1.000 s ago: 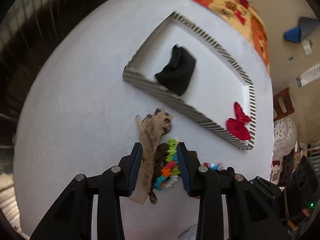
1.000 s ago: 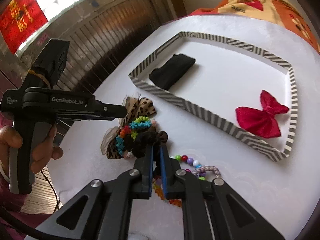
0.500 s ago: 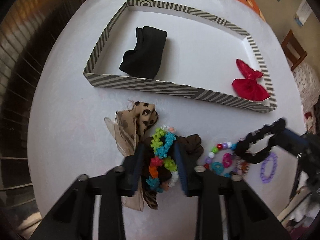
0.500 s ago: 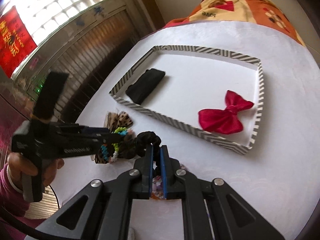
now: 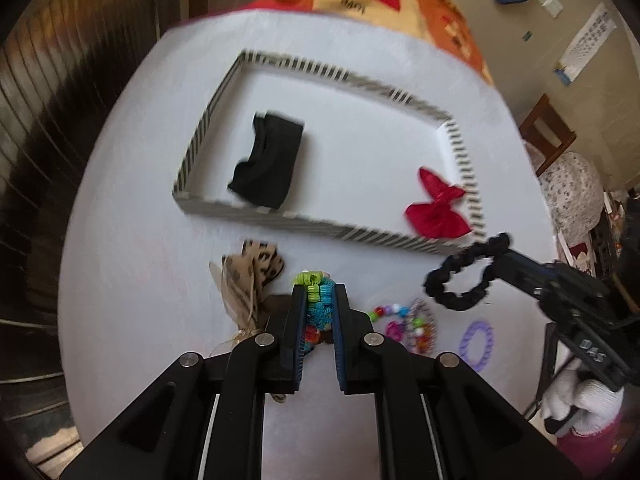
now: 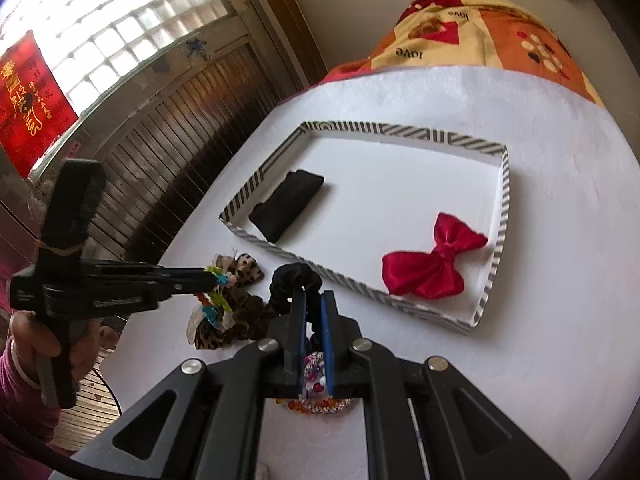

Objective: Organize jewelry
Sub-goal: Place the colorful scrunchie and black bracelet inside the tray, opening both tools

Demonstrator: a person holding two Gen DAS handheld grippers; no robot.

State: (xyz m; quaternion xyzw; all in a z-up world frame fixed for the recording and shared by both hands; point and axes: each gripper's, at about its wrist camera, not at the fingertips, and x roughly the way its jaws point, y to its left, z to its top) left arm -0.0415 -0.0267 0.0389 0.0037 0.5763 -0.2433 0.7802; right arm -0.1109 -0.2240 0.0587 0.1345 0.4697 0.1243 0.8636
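A striped tray on the white table holds a black cloth piece and a red bow. My left gripper is shut on a multicoloured bead bracelet, lifted above the table. My right gripper is shut on a black scrunchie, held in the air near the tray's front wall. A leopard-print bow lies on the table by the left gripper.
Bead bracelets and a purple ring bracelet lie on the table in front of the tray. A brown scrunchie lies beside the leopard bow. A patterned blanket sits beyond the table's far edge.
My left gripper closed on the multicoloured bracelet and lifted it off the pile. My right gripper rose with the black scrunchie and moved toward the tray.
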